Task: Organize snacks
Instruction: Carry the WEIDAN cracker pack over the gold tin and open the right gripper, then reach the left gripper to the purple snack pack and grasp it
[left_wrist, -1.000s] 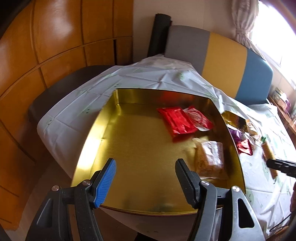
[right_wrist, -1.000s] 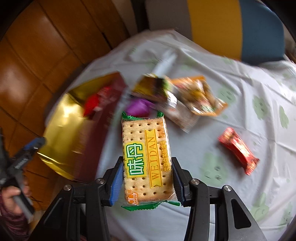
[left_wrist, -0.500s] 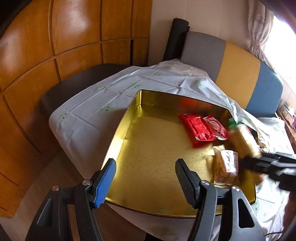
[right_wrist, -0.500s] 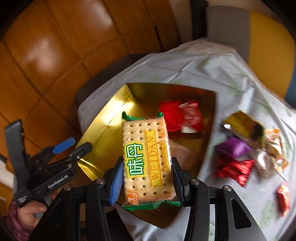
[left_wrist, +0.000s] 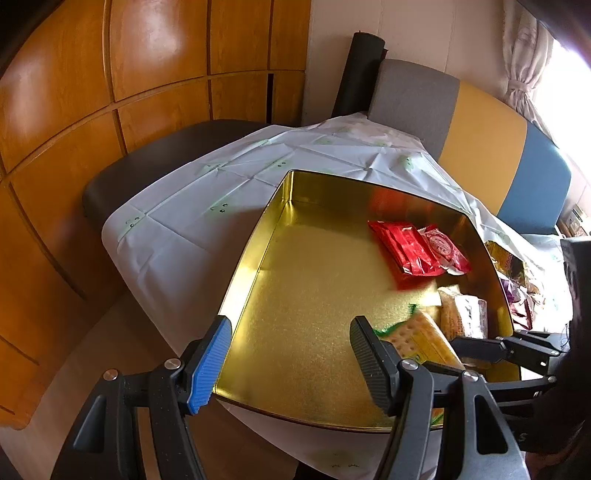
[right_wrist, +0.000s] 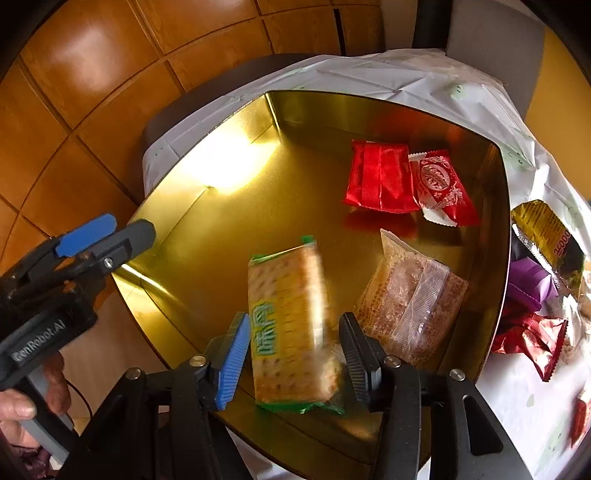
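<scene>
The right gripper (right_wrist: 293, 350) hangs over the near part of a gold tin (right_wrist: 207, 206) that sits on a table with a white cloth (left_wrist: 207, 206). Its jaws have just been opening, and the green-edged cracker packet (right_wrist: 288, 325) lies between them, blurred, with a gap showing beside each pad, so it is no longer pinched. In the tin, a clear-wrapped brown biscuit packet (right_wrist: 410, 299) lies just right of the cracker packet, and farther back a plain red packet (right_wrist: 380, 177) touches a red-and-white sweet wrapper (right_wrist: 441, 186). More snacks (right_wrist: 535, 273) are heaped on the cloth outside the tin's right wall. The left gripper (left_wrist: 291, 362) hovers by the tin's near left rim, its jaws spread apart with nothing between them; a hand (right_wrist: 26, 402) holds its handle.
</scene>
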